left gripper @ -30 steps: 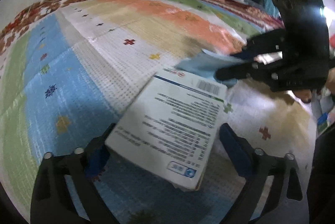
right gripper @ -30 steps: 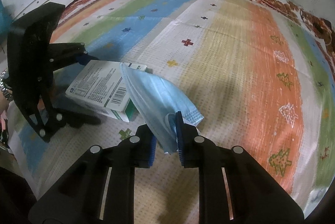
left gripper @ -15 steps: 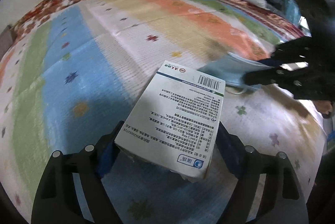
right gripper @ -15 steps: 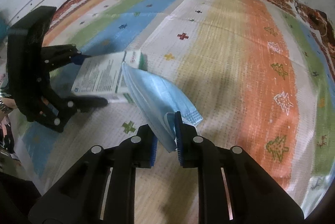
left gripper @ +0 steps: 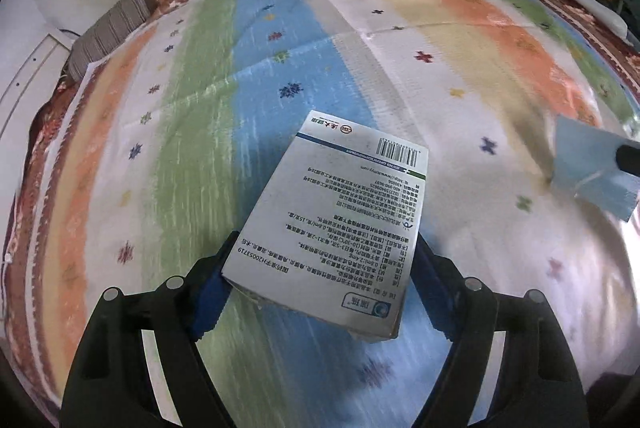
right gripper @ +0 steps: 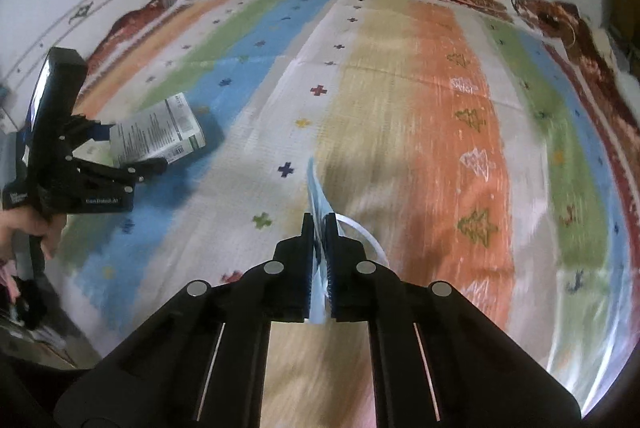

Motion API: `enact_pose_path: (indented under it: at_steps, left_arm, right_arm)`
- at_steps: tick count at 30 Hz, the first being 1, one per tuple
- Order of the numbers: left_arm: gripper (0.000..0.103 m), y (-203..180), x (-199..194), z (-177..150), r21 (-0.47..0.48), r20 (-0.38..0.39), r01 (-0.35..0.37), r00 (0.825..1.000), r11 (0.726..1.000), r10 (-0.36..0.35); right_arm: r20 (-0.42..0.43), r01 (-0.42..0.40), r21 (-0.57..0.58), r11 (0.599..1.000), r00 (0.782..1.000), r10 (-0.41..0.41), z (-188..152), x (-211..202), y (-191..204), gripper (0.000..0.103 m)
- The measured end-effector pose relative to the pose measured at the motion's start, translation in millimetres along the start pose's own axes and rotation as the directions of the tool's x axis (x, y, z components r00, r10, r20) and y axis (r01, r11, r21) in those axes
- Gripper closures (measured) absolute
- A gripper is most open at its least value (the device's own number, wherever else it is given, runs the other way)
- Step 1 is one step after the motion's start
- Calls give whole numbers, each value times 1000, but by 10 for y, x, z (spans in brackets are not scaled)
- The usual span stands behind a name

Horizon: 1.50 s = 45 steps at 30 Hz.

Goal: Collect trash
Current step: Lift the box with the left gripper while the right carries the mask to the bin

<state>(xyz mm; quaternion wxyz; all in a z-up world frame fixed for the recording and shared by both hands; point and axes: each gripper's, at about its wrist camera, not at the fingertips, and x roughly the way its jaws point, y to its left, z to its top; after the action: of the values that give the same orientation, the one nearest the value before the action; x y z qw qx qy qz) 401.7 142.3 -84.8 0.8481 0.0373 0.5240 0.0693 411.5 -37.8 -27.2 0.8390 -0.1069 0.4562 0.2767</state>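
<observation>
The left gripper (left gripper: 320, 280) pinched the medicine box (left gripper: 336, 224), long axis pointing far, above the striped mat (left gripper: 224, 132); the right gripper (right gripper: 319, 228) clamped the blue mask (right gripper: 318, 196) edge-on. Since earlier, the two had drawn apart; the mask sat far right.

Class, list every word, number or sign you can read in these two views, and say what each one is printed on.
"H20053719": on the white medicine box held in the left gripper, seen upside down.
Barcode on the box: digits too small to read.
Remaining Chinese print and blue logo on the box: too small to read.
White lettering on the left gripper's body, right wrist view: blurred.
Blue face mask in the right gripper: no text.
</observation>
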Motion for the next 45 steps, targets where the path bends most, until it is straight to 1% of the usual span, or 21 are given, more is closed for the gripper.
enact_pose_path:
  at_steps: [3,7,8,10,11,15,18,24,32,37,40,45]
  left_arm:
    - [24,-39,-139,-92,-29,-20,-2,1000,1000,1]
    - [25,-4,-314,-245,-122,-31,18,999,992,-22]
    - [25,5,-365,-279,-147,-33,29,999,989,-34]
    - [25,22,-494,-338,-197,-24,82,996,977,-89]
    - [25,17,-549,-358,-211,-16,99,994,973,-104]
    - [25,-41,-732,-437,-250,-2,140,989,958,-145]
    - [26,-88,-825,-485,-259,0,155,987,953,-161]
    - [26,-179,-1094,-609,-277,29,202,979,939,-202]
    - [26,-326,-1277,-836,-287,26,235,971,929,-238]
    - [27,-353,-1467,-947,-310,66,278,960,909,-271]
    - [27,-396,-1549,-994,-304,81,280,960,911,-268]
    - [27,-439,-1640,-1091,-299,91,275,961,914,-260]
  right_arm:
    - [-6,-21,28,999,1000,21,-50,-56,-31,101]
    - [-7,-45,76,996,999,45,-116,-131,-41,101]
    - [-6,-51,86,995,999,52,-148,-174,-31,101]
    - [-8,-57,83,995,998,58,-192,-227,18,101]
    - [-6,-54,75,996,998,55,-209,-259,45,101]
    - [0,-60,84,995,998,60,-267,-416,74,101]
    - [6,-81,101,992,997,80,-311,-543,81,101]
    - [31,-98,86,991,995,96,-383,-796,188,101]
    - [69,-114,65,991,992,110,-455,-1100,348,101]
    - [87,-130,64,989,988,124,-551,-1290,421,101]
    - [76,-106,58,993,992,101,-606,-1359,477,101]
    - [87,-123,72,990,989,117,-707,-1478,510,101]
